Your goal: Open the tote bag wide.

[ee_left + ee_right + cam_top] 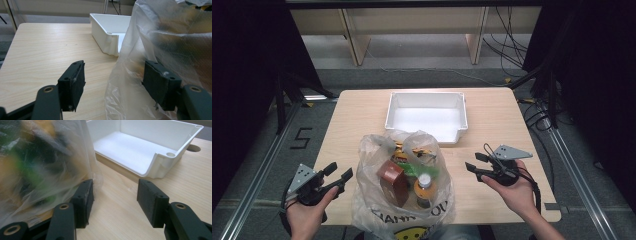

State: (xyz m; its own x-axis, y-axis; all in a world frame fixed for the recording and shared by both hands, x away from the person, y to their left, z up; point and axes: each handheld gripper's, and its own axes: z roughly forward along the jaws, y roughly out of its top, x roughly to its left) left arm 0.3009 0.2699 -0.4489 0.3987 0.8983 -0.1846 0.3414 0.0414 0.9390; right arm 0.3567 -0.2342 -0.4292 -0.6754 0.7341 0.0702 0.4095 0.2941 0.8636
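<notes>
A clear plastic bag (404, 187) stands open at the table's near edge, holding a brown box (393, 182), a yellow-capped bottle (424, 190) and several snack packets. An empty white tray (426, 116) lies behind it. My left gripper (338, 175) is open just left of the bag; in the left gripper view its jaws (115, 87) stand wide apart, with the right one against the bag (165, 45). My right gripper (476, 163) is open to the bag's right; in the right gripper view (115, 200) its left jaw touches the bag (40, 162) and the tray (140, 147) lies ahead.
The wooden table (357, 115) has bare surface left and right of the tray. Beyond its far edge are table legs and cables on the grey floor (422, 55). Metal rails (257, 175) run along both sides.
</notes>
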